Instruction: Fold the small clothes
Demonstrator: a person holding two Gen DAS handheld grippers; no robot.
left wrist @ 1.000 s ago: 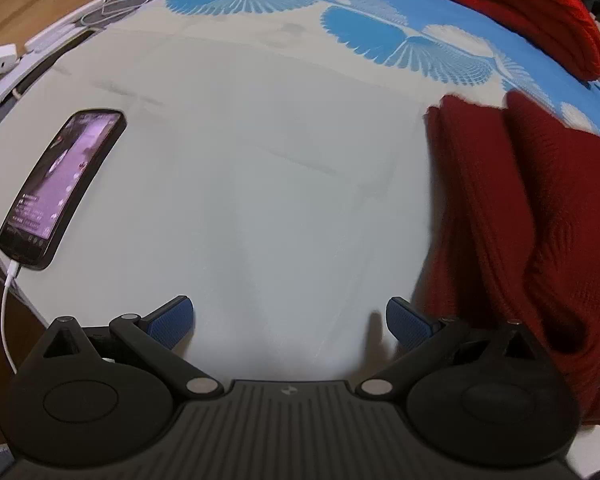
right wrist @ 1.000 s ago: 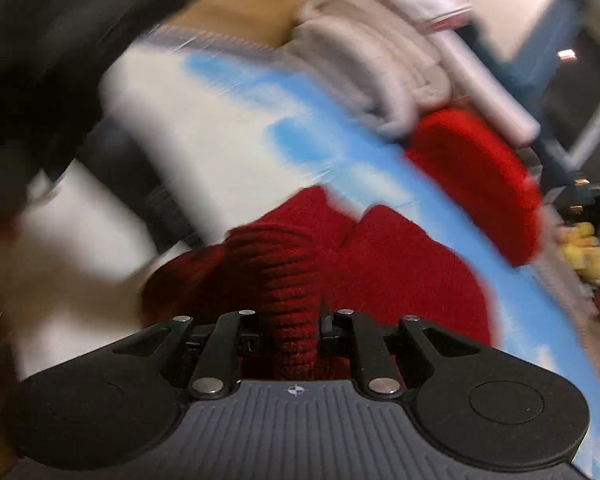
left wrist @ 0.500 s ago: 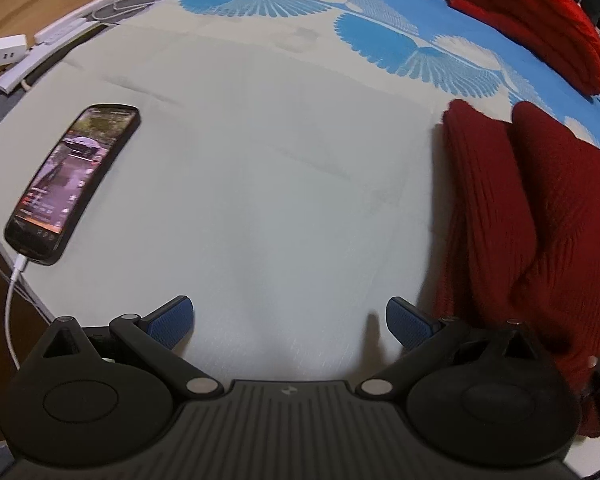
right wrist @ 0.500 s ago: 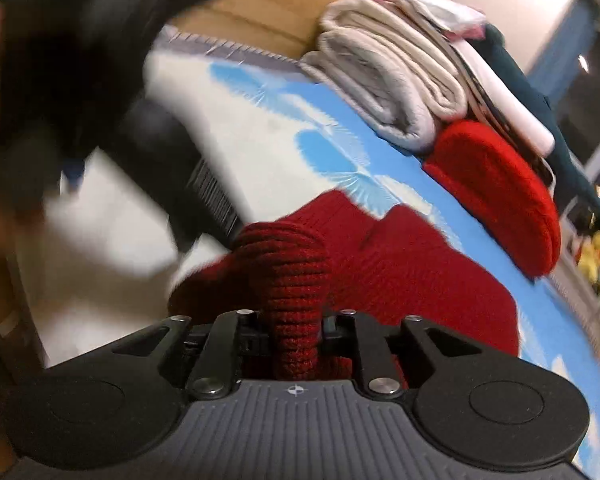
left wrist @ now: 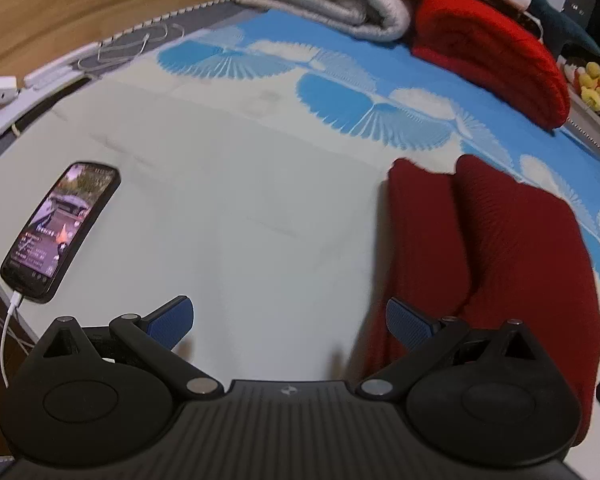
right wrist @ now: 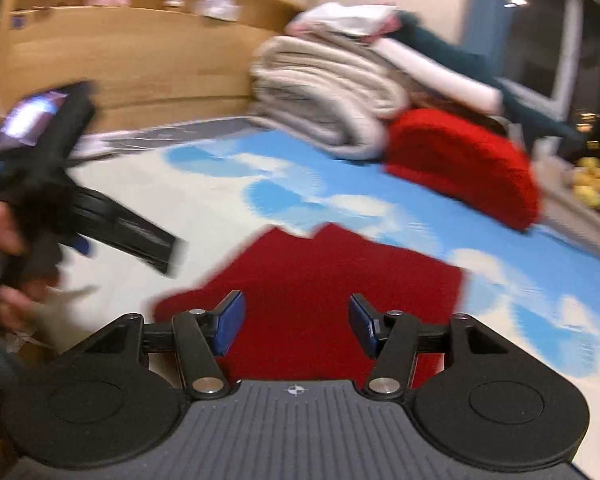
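Because the dark red knit garment is a ribbed, soft, limp fabric, expect it to drape and sag from any single hold, to weigh little, and to resist slipping against the blue pads thanks to its coarse texture. It lies folded on the patterned bed cover, toward the right side in the left wrist view and directly ahead of the right gripper, with two lobes visible at its far edge. Take hold at an edge or corner of the fold (a doubled layer gives the pads more to bite on), not in the flat middle, where the cloth would only bunch.

Right gripper: its jaws have just been opening and now stand apart, with the garment lying beyond and below them and nothing pinched. Left gripper: jaws spread wide over bare cover, holding nothing; its right-hand pad sits just beside the garment's near edge.

Limits of view: the garment's near edge is hidden behind both gripper bodies, and its right edge is cut off in the left wrist view. The right wrist view is motion-blurred, so layer count and fold lines cannot be determined. A phone lies well apart to the left.
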